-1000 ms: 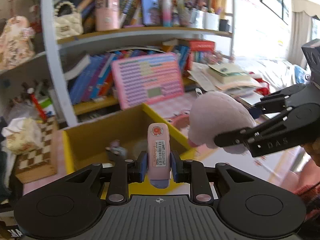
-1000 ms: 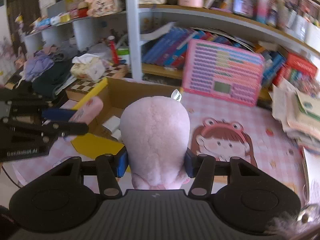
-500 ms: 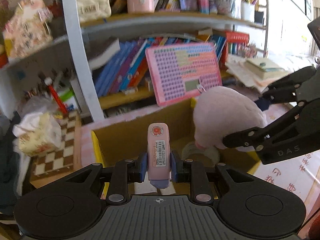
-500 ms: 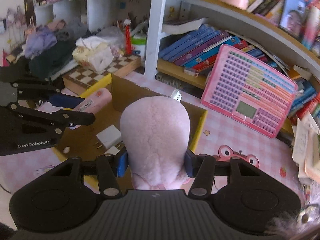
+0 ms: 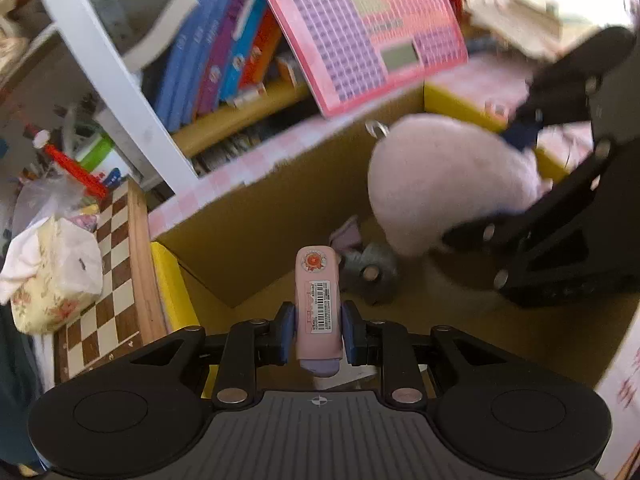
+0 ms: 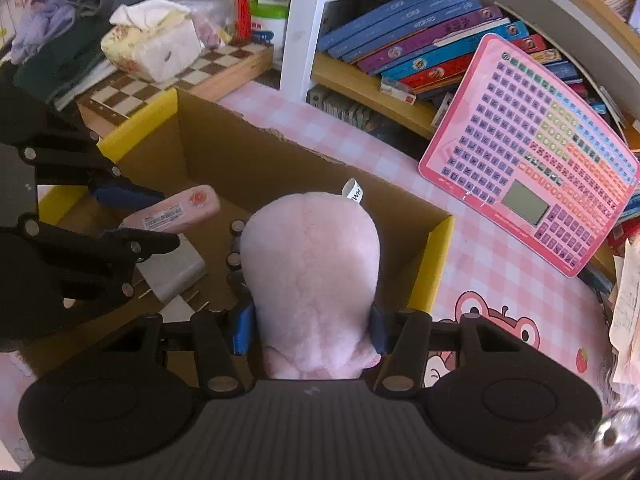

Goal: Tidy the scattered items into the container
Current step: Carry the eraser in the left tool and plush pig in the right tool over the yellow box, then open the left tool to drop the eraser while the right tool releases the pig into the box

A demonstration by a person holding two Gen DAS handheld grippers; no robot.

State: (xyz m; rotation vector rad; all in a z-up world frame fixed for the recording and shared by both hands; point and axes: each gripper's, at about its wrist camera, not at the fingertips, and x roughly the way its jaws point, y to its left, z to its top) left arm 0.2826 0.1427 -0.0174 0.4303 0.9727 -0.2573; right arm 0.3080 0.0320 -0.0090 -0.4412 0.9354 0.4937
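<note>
Left gripper (image 5: 318, 334): clamped on a slim pink case (image 5: 318, 304) with a barcode label, held over the near-left part of the cardboard box (image 5: 248, 236).
Right gripper (image 6: 312, 330): pads pressed into the sides of a pale pink plush toy (image 6: 312, 276), which hangs over the middle of the box's opening.
Box contents: a white charger block (image 6: 176, 270) with its prongs out lies on the box floor under the left gripper; a grey wheeled toy (image 5: 370, 270) sits near the far wall, just beside the plush.
In the way: the two grippers crowd the same opening, the plush close to the pink case.
Beside the box: a chessboard (image 6: 168, 80) with a floral tissue pack (image 6: 154, 46) on it touches the left flap; a pink toy keyboard tablet (image 6: 532, 156) leans against the shelf of books (image 6: 420, 32).
Tabletop (image 6: 472, 248): covered in pink checked cloth with a cartoon print.
</note>
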